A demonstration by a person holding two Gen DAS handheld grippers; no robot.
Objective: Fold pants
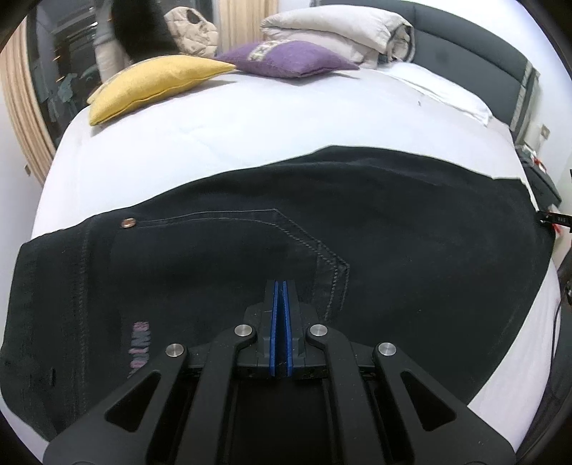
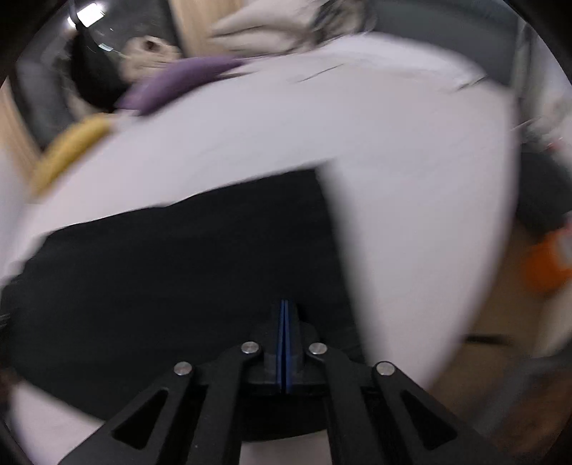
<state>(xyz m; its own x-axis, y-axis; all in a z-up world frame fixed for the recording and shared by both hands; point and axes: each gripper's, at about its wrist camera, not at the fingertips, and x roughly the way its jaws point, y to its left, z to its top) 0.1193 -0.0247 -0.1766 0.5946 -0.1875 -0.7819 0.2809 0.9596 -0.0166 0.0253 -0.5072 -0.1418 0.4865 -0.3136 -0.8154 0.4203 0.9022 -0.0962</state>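
Black pants (image 1: 393, 221) lie spread flat across the white bed sheet (image 1: 214, 136), waistband to the left, with a copper rivet (image 1: 128, 223) and pocket stitching showing. My left gripper (image 1: 280, 286) hovers low over the hip area. Its blue pads are pressed together, and I see no cloth between them. In the blurred right wrist view, the pants (image 2: 178, 268) end at a straight edge with bare sheet (image 2: 393, 161) to the right. My right gripper (image 2: 283, 304) is over that end of the cloth. Its pads look closed, with nothing visible between them.
A yellow cushion (image 1: 153, 86), a purple cushion (image 1: 286, 59) and a folded duvet (image 1: 332, 32) sit at the far side, by the dark headboard (image 1: 464, 39). A white pillow (image 1: 447, 93) lies at the right. Beyond the bed's right edge are floor and an orange object (image 2: 547, 264).
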